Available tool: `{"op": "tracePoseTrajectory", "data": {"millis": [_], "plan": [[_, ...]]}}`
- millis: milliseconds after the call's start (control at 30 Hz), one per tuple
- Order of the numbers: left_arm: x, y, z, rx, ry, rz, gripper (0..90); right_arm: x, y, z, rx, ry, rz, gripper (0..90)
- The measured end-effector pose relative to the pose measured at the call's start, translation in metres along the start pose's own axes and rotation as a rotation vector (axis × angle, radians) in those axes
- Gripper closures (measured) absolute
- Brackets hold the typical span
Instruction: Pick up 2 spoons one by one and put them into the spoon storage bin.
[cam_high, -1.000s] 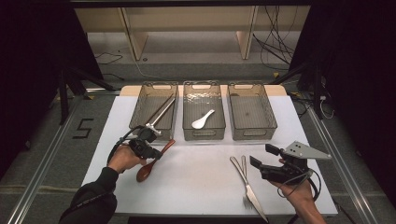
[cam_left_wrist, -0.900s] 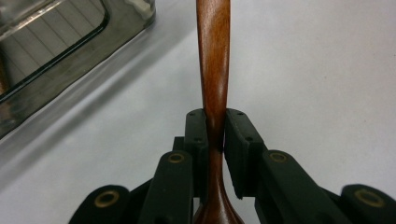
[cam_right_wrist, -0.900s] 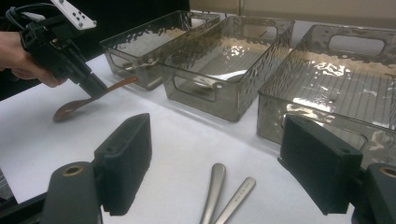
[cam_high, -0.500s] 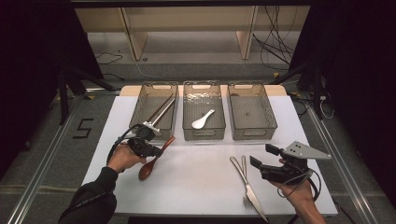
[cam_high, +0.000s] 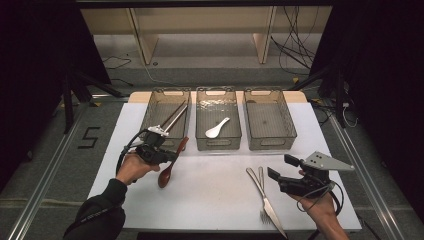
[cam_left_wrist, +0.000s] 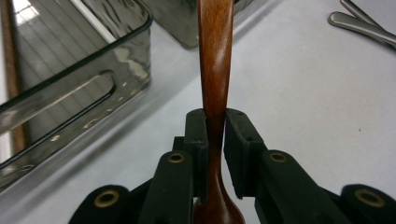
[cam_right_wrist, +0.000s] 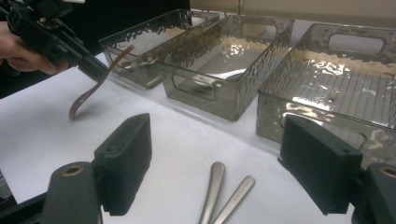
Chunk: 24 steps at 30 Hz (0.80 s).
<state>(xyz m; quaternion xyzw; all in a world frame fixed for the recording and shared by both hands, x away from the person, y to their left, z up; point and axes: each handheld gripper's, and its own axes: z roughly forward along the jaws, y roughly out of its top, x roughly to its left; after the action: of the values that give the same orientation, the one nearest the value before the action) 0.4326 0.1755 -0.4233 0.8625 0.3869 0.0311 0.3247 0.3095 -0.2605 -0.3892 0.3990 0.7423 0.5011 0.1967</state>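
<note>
Wooden spoon (cam_high: 170, 165): lifted off white table (cam_high: 215, 200), tilted, bowl end low, handle tip near front of left bin (cam_high: 165, 117). Three clear bins in row; chopsticks (cam_high: 172, 117) in left, white spoon (cam_high: 217, 128) in middle bin (cam_high: 218, 117). Left gripper (cam_high: 172, 156) clamped on spoon's neck. Right gripper (cam_high: 277, 169) resting wide open, holding nothing, beside knife (cam_high: 265, 197) and fork (cam_high: 261, 192). Step: carrying. Next, likely: lift higher, clear middle bin's wall, let go inside.

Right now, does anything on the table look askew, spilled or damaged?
Nothing spilled or damaged. The left tongs are shut on the wooden spoon, which hangs tilted with its bowl low over the white mat. The knife and fork lie crossed near the open right tongs, not yet sorted into the bins.
</note>
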Motion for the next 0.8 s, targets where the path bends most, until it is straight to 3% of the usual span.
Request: {"op": "tracePoseTrajectory", "data": {"millis": [500, 667, 800], "plan": [[-0.0018, -0.0002, 0.0038, -0.001, 0.047, 0.007, 79.1, -0.0003, -0.0001, 0.0001, 0.003, -0.001, 0.002, 25.9], [0.0021, -0.0007, 0.0046, -0.006, 0.060, -0.029, 79.1, -0.0004, -0.0001, 0.0002, 0.003, 0.000, 0.003, 25.9], [0.0067, -0.0008, 0.0016, -0.013, 0.099, -0.053, 79.1, -0.0006, -0.0002, 0.0000, 0.003, 0.001, 0.004, 25.8]]}}
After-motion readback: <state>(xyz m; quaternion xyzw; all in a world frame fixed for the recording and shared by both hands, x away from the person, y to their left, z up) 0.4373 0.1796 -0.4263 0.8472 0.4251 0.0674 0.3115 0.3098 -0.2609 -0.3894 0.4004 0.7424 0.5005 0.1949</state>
